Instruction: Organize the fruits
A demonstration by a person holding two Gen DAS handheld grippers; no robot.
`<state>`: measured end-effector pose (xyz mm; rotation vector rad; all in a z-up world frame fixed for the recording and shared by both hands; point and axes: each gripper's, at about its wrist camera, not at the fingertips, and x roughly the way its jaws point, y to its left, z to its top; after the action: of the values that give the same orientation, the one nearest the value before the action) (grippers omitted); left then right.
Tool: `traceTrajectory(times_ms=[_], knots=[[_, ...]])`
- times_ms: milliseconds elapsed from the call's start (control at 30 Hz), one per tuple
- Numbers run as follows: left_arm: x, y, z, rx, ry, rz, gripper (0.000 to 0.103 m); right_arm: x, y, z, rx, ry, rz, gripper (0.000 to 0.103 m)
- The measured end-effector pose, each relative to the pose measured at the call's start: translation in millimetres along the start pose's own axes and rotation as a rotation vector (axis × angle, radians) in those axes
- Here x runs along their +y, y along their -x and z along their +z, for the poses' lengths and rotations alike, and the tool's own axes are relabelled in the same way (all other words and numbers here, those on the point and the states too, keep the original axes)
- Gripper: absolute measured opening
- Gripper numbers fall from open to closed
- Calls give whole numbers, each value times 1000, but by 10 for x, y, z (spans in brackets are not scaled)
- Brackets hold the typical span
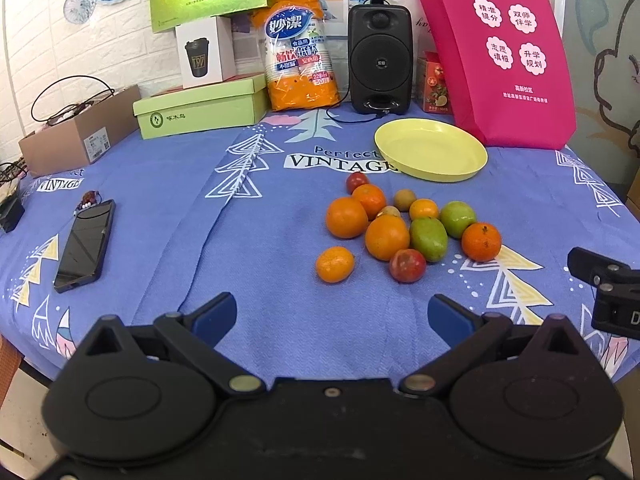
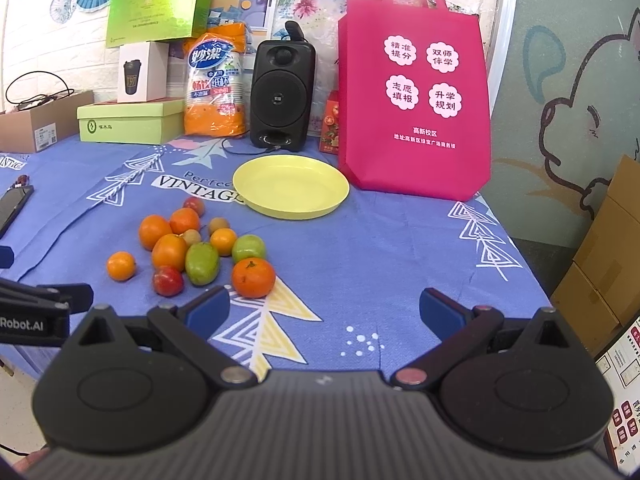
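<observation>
Nothing sorted yet: the yellow plate (image 1: 432,154) sits bare beyond both tongs, left gripper (image 1: 331,318) and right gripper (image 2: 324,312) spread wide, holding nothing, fruit pile (image 1: 394,226) just ahead.

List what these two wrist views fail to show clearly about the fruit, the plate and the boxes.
- Small brownish fruit, left wrist view: mostly hidden behind a large orange; its kind is unclear.
- Red carton, right wrist view: right part covered by the pink bag.
- Cardboard box, left wrist view: contents not visible past its wall.
- Yellow plate: underside unseen in both views.
</observation>
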<state>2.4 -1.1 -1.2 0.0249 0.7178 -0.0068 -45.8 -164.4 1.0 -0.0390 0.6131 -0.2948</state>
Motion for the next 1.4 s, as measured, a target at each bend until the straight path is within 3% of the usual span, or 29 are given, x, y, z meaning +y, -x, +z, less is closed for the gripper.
traceTrajectory(times_ms=[433,1000,1400], knots=[[-8,-17,4,1,-7,-4,103,27,-15,-9,0,6,4,103],[-22,-107,5,9,-39,-13,103,12,-102,-13,6,-4,90,103],[37,-181,39,-47,-70,-80,103,13,-260,-37,16,12,74,103]])
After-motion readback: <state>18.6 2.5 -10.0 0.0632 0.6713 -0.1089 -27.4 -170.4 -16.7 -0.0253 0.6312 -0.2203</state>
